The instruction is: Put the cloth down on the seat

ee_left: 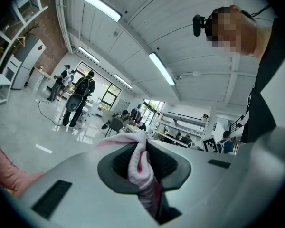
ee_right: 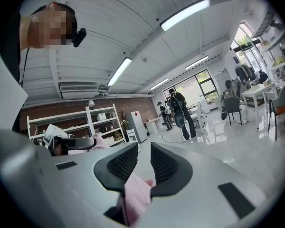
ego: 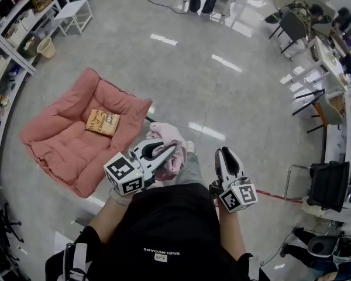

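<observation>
Holds a fold of the pink cloth (ee_left: 141, 167) in the left gripper (ee_left: 142, 156), jaws almost shut and pressing on it from both sides. Lets the rest hang in a soft bunch off the tips. Carries the right gripper (ee_right: 141, 161) close by on the other side, jaws a little apart with a gap between the pads. Shows something pink low down at their root, too unclear to name and not pinched. Farther out, finds the seat (ego: 58, 139), a big pink cushion on the floor (ego: 222, 86), ahead and to the left, well apart from the cloth. Has a book (ego: 102, 122) lying near its middle. Puts the left gripper nearer to the seat than the right. Probably calls for a reach left and forward, then down onto a bare part of the cushion beside the book.
</observation>
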`<state>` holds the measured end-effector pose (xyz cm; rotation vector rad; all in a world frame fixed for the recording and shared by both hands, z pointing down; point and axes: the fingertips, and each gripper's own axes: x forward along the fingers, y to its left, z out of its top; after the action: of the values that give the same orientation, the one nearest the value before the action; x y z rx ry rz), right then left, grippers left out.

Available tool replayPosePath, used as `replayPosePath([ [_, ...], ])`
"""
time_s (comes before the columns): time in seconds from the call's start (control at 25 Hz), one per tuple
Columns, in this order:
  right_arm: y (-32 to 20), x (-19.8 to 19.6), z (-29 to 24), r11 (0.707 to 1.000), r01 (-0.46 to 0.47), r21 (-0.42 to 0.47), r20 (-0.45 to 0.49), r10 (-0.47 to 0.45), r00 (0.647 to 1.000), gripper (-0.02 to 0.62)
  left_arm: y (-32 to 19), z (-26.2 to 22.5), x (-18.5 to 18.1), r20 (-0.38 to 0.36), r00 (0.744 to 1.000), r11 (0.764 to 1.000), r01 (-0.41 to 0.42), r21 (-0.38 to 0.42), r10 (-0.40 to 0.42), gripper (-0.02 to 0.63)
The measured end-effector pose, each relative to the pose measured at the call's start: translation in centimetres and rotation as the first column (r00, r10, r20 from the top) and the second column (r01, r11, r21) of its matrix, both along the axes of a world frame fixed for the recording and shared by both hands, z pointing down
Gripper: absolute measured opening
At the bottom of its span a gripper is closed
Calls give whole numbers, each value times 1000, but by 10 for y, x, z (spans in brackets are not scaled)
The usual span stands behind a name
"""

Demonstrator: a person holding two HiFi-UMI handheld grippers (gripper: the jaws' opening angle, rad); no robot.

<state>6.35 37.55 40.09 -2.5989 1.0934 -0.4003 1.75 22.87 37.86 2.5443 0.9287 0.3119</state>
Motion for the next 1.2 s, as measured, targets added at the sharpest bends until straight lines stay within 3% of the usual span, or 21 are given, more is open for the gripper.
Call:
replayPosePath([
  [0.32, -14, 81, 6, 998, 54, 17, 36, -55, 998, 101, -9, 8, 69, 20, 998, 999, 52, 3, -52, 54],
  [0.76, -38, 215, 4, 983, 181, 27, 43, -182, 982, 101, -14, -1, 193, 14, 991, 991, 134, 28, -135, 54],
  [1.04, -60, 286, 12, 948, 314, 40, 69, -317, 946, 101, -24, 1, 255, 14, 967, 967, 253, 37, -254, 54],
  [1.2, -74, 323, 16, 914, 401, 51, 76, -404, 911, 101, -33, -1, 290, 10, 940, 940, 340, 39, -340, 54],
])
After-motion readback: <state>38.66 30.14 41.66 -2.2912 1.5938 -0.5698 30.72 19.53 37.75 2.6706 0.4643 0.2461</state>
